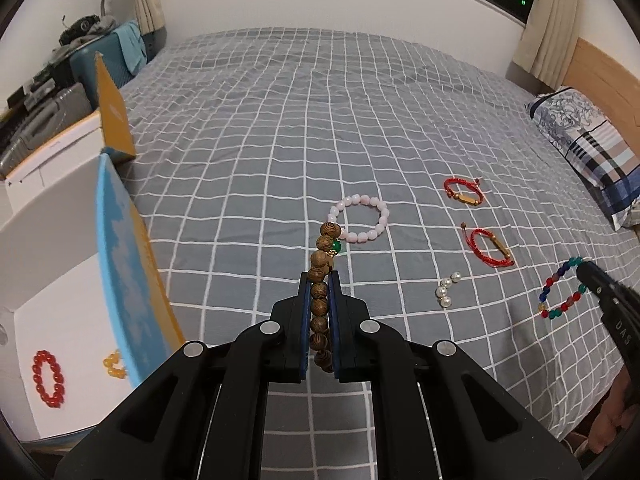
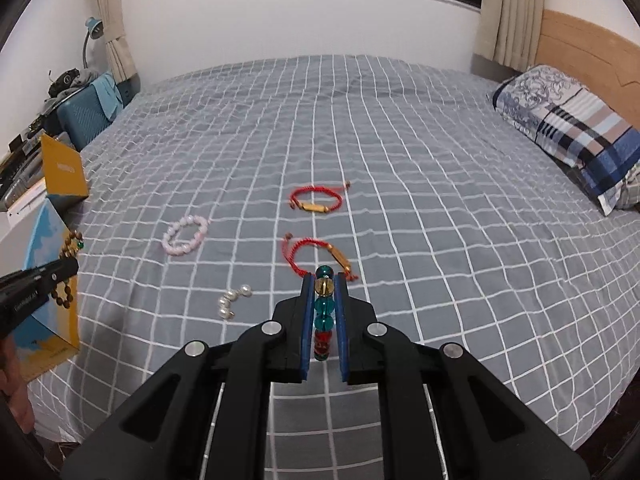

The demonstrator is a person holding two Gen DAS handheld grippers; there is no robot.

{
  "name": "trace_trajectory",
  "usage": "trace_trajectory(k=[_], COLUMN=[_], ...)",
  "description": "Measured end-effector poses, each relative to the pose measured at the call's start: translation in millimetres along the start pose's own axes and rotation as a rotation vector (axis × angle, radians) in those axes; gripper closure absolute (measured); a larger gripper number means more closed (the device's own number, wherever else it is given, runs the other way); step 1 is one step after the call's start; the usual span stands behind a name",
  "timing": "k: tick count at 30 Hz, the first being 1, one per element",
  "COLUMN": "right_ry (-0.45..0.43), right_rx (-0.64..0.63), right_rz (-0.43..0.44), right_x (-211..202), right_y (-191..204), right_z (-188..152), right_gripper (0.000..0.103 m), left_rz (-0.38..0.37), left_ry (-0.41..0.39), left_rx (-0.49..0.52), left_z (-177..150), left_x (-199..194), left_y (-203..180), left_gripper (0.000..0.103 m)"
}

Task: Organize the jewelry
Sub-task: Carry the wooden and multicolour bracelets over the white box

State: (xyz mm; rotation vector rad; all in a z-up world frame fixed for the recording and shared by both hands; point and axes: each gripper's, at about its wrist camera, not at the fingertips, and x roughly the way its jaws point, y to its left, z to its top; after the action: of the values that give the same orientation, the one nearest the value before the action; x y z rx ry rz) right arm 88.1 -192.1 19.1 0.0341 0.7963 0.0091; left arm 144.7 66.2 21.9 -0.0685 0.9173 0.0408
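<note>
Left wrist view: the left gripper [image 1: 320, 280], at lower centre, has its jaws closed on a wooden bead bracelet [image 1: 322, 276], whose beads run up from between the fingers into mid-frame. At lower left, an open white box [image 1: 60, 264] holds a red bead bracelet [image 1: 49, 378] and an amber bracelet [image 1: 113, 365]; the box's blue-and-yellow lid [image 1: 128, 264] stands on edge between box and gripper. On the grey checked bedspread [image 1: 280, 120] lie a pink bead bracelet [image 1: 359, 218] at centre, two red cord bracelets [image 1: 464, 190] [image 1: 491, 248] at right, and pearl earrings [image 1: 447, 289] just below them. The upper half of the bedspread is bare.

Right wrist view: the right gripper [image 2: 324, 280], at lower centre, has its jaws closed on a multicoloured glass bead bracelet [image 2: 323, 312]. A pillow [image 2: 568, 128] occupies the upper right edge, against the wooden headboard [image 2: 580, 44].
</note>
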Motion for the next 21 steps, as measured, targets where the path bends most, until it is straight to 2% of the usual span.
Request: trace_trajectory(k=[14,21], right_ry=[-0.022,-0.013], right_rx=[-0.032,-0.035], right_rz=[0.036,0.067], right_x=[-46.9,-53.4], right_y=[40.1,60.8], right_z=[20.2,22.9], right_gripper=[0.094,0.094], left_rz=[0.026,0.033], left_ry=[-0.061,-0.083], left_rx=[-0.009,-0.015], left_z=[-1.0,-3.7], left_x=[-62.5,-81.6], left_y=[21.0,32.2], left_gripper=[0.096,0.096])
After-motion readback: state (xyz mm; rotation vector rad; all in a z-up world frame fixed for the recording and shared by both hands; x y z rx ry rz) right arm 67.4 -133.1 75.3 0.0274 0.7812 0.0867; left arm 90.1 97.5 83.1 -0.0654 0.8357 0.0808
